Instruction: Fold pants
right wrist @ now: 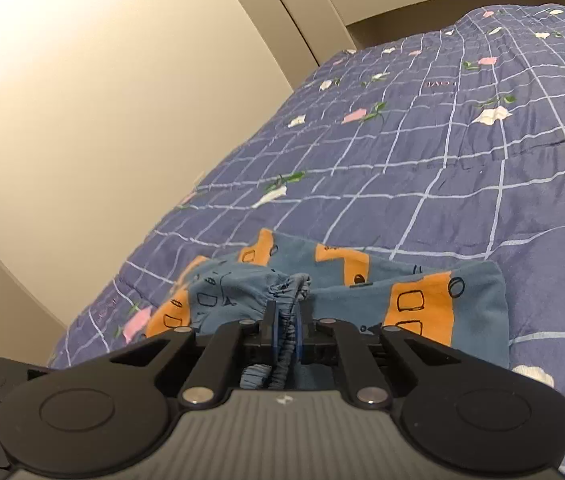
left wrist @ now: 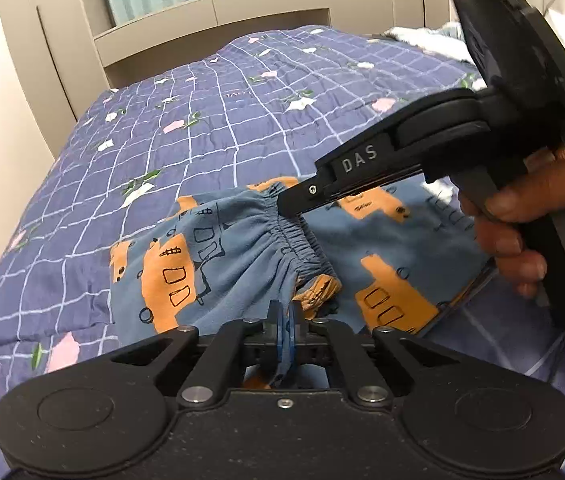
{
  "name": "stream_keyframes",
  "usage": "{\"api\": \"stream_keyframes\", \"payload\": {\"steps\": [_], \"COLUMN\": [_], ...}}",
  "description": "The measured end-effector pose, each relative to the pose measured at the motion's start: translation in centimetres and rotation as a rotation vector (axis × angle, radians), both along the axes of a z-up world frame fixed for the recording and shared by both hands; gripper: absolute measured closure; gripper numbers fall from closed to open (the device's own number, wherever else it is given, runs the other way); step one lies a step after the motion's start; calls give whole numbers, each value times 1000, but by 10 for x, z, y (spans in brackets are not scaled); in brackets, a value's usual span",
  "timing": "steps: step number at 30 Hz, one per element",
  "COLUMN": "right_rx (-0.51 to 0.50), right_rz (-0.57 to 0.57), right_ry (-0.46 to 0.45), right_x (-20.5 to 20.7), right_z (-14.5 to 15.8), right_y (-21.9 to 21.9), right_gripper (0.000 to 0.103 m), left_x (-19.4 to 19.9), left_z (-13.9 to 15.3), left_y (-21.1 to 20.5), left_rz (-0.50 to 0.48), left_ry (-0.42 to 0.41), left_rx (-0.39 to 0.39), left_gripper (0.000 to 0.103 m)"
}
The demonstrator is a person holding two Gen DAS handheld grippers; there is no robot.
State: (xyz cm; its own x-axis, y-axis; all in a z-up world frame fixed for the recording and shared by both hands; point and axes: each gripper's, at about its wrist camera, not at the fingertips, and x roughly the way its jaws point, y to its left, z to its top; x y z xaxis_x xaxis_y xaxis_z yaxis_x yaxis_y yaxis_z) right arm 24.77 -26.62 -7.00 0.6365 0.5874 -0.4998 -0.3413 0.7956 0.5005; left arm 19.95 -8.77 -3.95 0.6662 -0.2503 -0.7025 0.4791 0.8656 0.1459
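Note:
Small blue pants [left wrist: 238,252] printed with orange vehicles lie on the bed, their gathered elastic waistband [left wrist: 298,240] bunched in the middle. My left gripper [left wrist: 284,316] is shut on a fold of the pants' cloth at the near side. The right gripper [left wrist: 284,206] reaches in from the right, held by a hand [left wrist: 522,224], with its tip pinched on the far end of the waistband. In the right wrist view, the right gripper [right wrist: 285,320] is shut on the elastic waistband [right wrist: 288,286], and the pants [right wrist: 422,300] spread out to the right.
A purple-blue checked quilt [left wrist: 210,128] with pink and white flowers covers the bed. Beige cabinets [left wrist: 58,40] and a pale wall [right wrist: 102,100] stand beyond the bed's left edge. Rumpled white bedding [left wrist: 418,36] lies at the far right.

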Motion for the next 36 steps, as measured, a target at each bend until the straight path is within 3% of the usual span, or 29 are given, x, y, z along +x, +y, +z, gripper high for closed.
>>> {"api": "stream_keyframes", "payload": {"steps": [9, 15, 20, 29, 33, 35, 36], "right_rx": [-20, -117, -155, -198, -215, -232, -246], "right_rz": [-67, -105, -125, -185, -195, -196, -204], "right_ry": [-23, 15, 63, 58, 91, 85, 67], "right_x": [-29, -35, -33, -48, -42, -45, -48], "right_z": [40, 44, 23, 34, 20, 18, 20], "right_y": [-43, -63, -64, -69, -69, -67, -66], "right_gripper": [95, 95, 95, 98, 99, 95, 92], "left_x": [-13, -14, -4, -7, -5, -8, -9], "left_z": [30, 14, -7, -5, -13, -8, -3], "left_y": [-23, -54, -61, -66, -64, -58, -53], "left_rz": [-84, -124, -115, -137, -129, -122, -115], "left_ry": [-5, 35, 87, 91, 109, 105, 102], "left_rx": [-111, -127, -123, -140, -144, -173, -189], "left_gripper": [102, 102, 102, 101, 94, 81, 70]}}
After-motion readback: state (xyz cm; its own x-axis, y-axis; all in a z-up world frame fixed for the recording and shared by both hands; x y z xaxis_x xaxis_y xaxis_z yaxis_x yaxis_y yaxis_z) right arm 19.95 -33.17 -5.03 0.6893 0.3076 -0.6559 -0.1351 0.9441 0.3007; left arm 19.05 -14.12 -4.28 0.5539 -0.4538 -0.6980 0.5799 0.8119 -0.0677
